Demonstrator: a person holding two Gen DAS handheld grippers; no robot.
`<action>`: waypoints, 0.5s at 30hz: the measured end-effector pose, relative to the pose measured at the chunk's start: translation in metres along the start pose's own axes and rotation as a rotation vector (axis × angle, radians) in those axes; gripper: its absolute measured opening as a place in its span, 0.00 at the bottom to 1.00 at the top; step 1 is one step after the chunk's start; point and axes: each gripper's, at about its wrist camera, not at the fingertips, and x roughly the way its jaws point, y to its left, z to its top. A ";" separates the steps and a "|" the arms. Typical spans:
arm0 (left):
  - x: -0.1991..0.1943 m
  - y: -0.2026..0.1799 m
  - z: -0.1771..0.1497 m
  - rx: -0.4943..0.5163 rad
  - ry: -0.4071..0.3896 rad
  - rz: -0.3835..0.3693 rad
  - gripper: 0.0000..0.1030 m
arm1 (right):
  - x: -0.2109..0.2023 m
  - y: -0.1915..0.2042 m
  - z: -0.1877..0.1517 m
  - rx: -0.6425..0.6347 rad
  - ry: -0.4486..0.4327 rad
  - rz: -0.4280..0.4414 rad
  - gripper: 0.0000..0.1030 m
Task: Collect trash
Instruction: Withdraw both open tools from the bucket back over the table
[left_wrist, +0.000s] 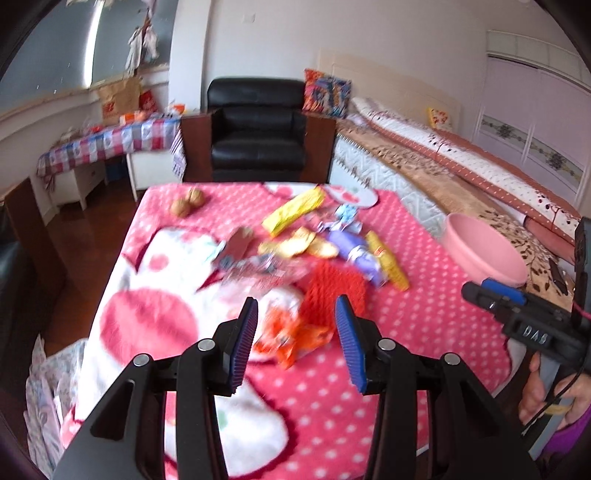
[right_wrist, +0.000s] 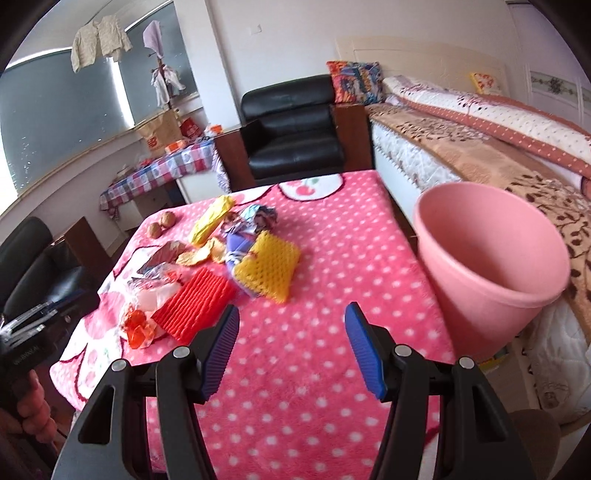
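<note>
Trash lies in a heap on a pink dotted blanket (left_wrist: 406, 325) that covers a table. Nearest my left gripper (left_wrist: 295, 332) are a crumpled orange wrapper (left_wrist: 291, 339) and a red foam net (left_wrist: 332, 291); the gripper is open above the wrapper, nothing between its pads. Farther back lie a yellow packet (left_wrist: 293, 210), a purple wrapper (left_wrist: 351, 247) and two walnuts (left_wrist: 186, 203). My right gripper (right_wrist: 291, 343) is open over bare blanket, right of the red foam net (right_wrist: 195, 302) and near a yellow foam net (right_wrist: 267, 266). A pink bucket (right_wrist: 491, 273) stands at the table's right edge.
A black armchair (left_wrist: 258, 129) stands behind the table. A bed (left_wrist: 461, 162) with a brown blanket runs along the right. At the back left is a checked-cloth table (left_wrist: 110, 144). A hand (left_wrist: 546, 391) holds the other gripper at the right edge.
</note>
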 end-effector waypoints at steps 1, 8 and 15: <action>0.001 0.003 -0.002 -0.005 0.012 -0.002 0.43 | 0.001 0.001 -0.001 -0.002 0.003 0.007 0.57; 0.018 0.007 -0.006 -0.050 0.062 -0.009 0.43 | 0.010 0.008 -0.004 -0.021 0.028 0.031 0.57; 0.039 0.019 -0.003 -0.145 0.130 0.034 0.43 | 0.013 0.011 -0.002 -0.033 0.025 0.033 0.57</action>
